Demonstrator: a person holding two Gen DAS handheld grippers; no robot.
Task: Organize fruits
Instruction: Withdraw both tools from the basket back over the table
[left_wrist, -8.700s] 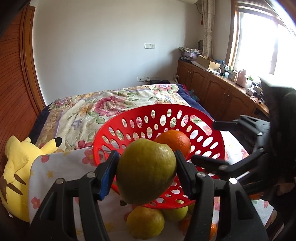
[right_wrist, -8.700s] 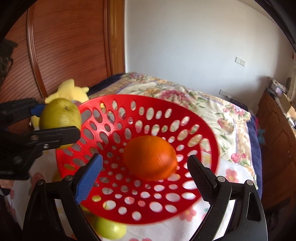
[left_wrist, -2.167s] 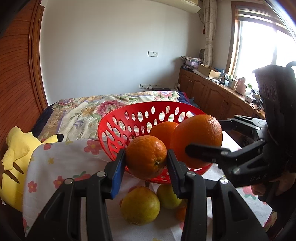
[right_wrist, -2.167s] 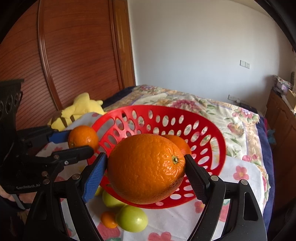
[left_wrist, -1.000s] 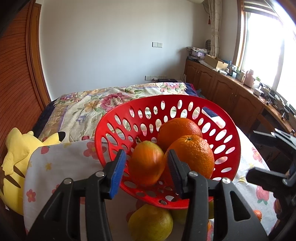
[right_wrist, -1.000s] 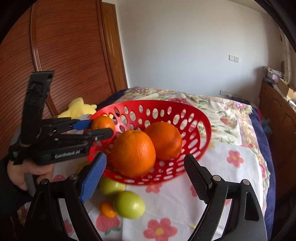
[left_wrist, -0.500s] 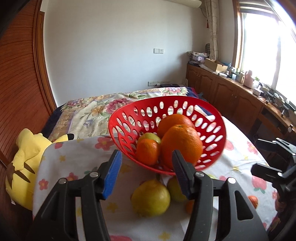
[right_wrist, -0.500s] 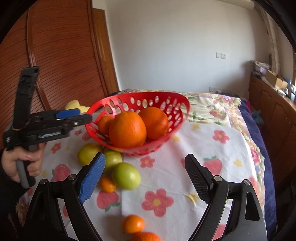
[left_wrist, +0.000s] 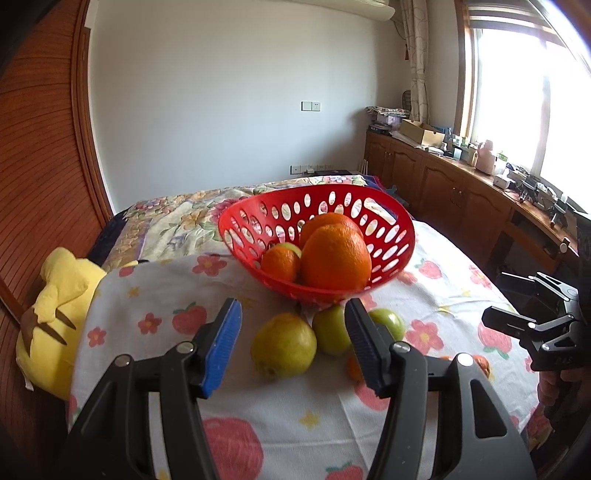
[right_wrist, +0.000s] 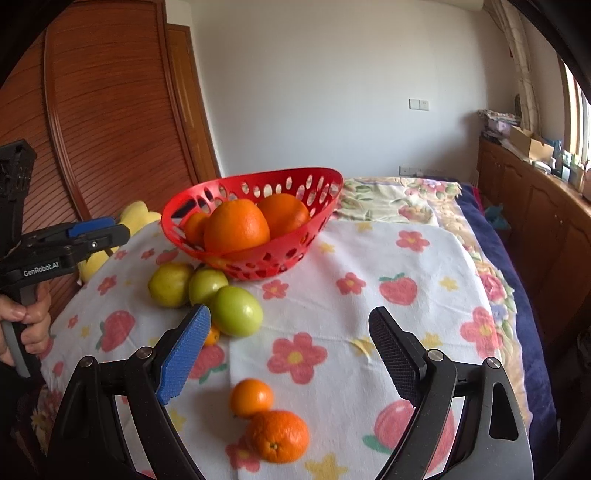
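The left tool (left_wrist: 293, 345) is seen with its jaws opening and nothing pinched between them, and a yellow-green fruit (left_wrist: 283, 345) is framed just past its tips on the flowered cloth (left_wrist: 155, 306), with the red basket (left_wrist: 391, 221) of oranges (left_wrist: 335, 257) further ahead. The right tool (right_wrist: 290, 356) is spread wide and empty too, with two small oranges (right_wrist: 251, 397) lying just below its tips. A tiny orange fruit (right_wrist: 212, 335) is probably tucked behind its blue pad, though it's mostly hidden.
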